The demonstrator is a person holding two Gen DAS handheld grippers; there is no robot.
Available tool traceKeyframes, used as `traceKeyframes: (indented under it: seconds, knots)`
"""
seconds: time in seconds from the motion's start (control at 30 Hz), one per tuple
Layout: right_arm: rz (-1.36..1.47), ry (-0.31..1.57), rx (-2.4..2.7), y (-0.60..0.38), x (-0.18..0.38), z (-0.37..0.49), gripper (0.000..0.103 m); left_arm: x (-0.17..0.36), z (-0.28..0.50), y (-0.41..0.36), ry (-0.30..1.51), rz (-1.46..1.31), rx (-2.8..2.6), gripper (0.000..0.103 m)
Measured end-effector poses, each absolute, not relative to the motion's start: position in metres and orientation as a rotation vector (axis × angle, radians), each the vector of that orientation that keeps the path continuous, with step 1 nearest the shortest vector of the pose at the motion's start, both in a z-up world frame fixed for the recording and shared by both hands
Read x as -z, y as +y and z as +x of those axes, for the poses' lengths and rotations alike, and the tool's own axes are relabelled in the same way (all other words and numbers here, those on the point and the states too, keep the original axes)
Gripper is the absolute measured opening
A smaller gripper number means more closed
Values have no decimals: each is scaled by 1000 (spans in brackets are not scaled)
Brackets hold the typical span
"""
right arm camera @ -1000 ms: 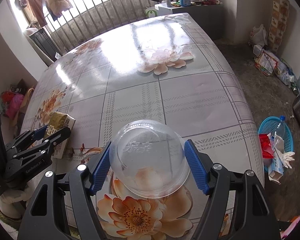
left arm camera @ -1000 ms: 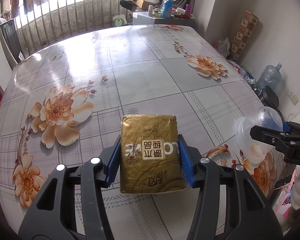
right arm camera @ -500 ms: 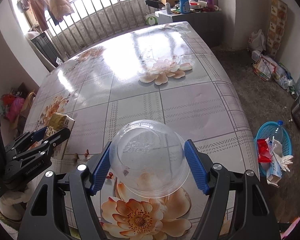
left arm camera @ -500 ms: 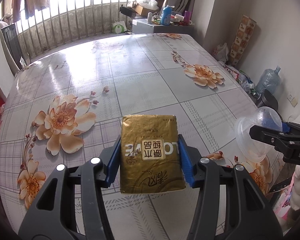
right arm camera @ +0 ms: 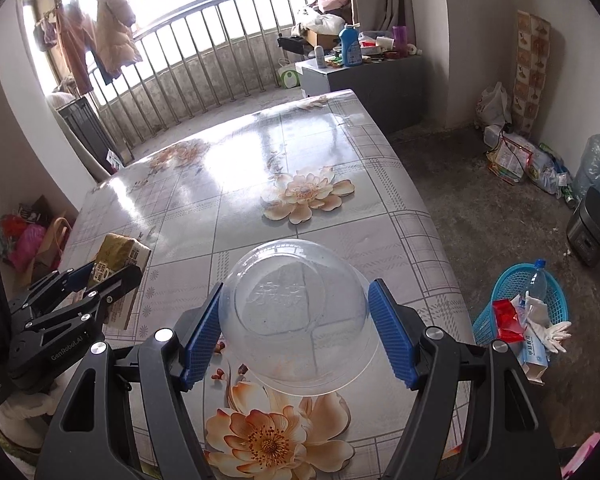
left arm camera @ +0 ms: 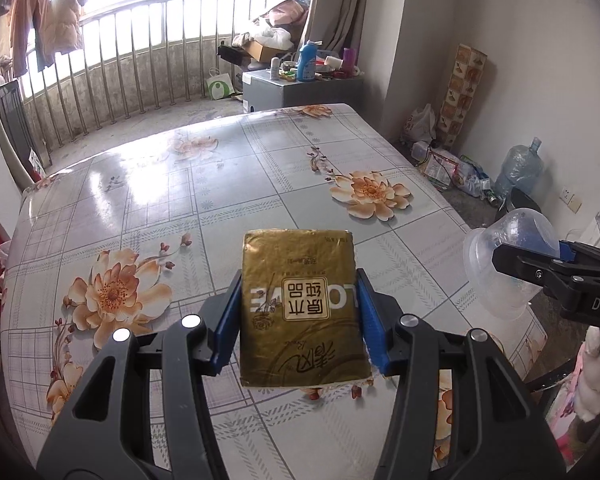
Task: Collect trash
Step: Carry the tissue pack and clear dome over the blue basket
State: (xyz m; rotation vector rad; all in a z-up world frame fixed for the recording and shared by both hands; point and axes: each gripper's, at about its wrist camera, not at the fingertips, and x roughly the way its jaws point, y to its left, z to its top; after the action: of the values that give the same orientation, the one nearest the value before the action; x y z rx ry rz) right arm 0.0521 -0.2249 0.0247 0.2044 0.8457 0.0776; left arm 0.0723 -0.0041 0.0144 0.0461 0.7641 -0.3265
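Note:
My left gripper (left arm camera: 299, 316) is shut on a gold tissue pack (left arm camera: 300, 308) and holds it above the near part of the flowered table (left arm camera: 172, 184). My right gripper (right arm camera: 296, 326) is shut on a clear plastic bowl (right arm camera: 296, 316), bottom facing me, held above the table's near right edge. The bowl also shows in the left wrist view (left arm camera: 500, 264), at the right. The tissue pack also shows in the right wrist view (right arm camera: 120, 256), at the left, in the left gripper (right arm camera: 100, 284). A blue trash basket (right arm camera: 520, 304) with trash in it stands on the floor right of the table.
The table (right arm camera: 300, 152) carries nothing but its flower print. A grey cabinet (right arm camera: 364, 76) with bottles stands beyond the far end, by a railing. Bags, a water jug (left arm camera: 518, 168) and a rice cooker (right arm camera: 592, 228) sit on the floor along the right wall.
Both grippers have risen and pulled back from the table with their loads. More of the room and the far railing shows now. Both grips are unchanged.

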Motion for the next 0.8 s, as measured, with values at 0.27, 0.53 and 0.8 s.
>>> traceKeyframes:
  seconds: [0.27, 0.53, 0.8]
  knots:
    - [246, 785, -46, -245, -41, 42, 69, -39, 75, -35, 696, 79, 382, 49]
    - [287, 741, -20, -265, -48, 28, 69, -53, 76, -68, 668, 92, 450, 49]
    - [361, 698, 42, -305, -51, 10, 69, -64, 86, -99, 682, 81, 505, 49]
